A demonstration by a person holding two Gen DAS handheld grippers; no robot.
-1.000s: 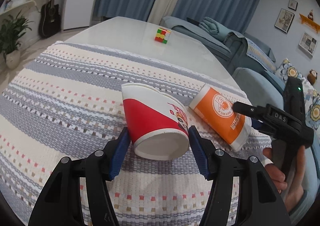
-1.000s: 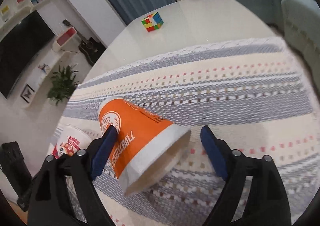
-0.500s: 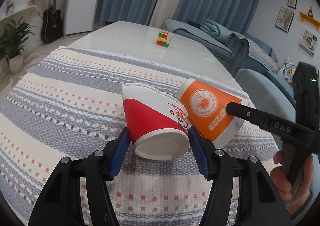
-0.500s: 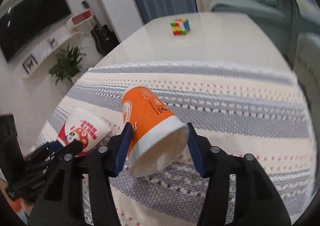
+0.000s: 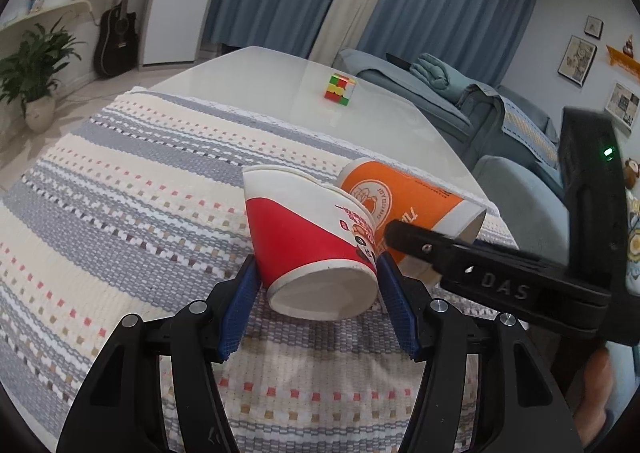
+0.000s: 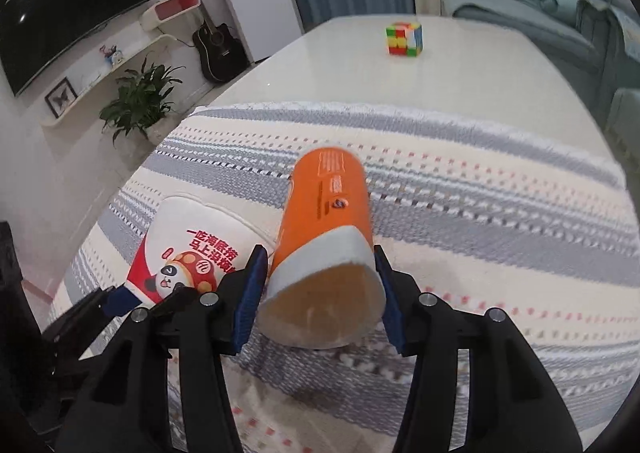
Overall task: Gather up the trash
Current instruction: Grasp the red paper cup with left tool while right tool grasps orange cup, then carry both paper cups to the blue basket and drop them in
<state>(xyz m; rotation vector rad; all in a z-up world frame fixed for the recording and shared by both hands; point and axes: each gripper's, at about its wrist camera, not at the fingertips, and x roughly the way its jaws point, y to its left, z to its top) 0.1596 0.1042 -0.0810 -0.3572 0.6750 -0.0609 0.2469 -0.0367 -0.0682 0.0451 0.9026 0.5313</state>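
Gripping two paper cups (apparently touching): left gripper red cup, right gripper orange cup.

The paper cup is red and white with a cartoon print; the other cup is orange with a white band. The cloth has grey and cream stripes flecked with red and brown. The fingers have blue pads. The cube is multicoloured on the white tabletop.
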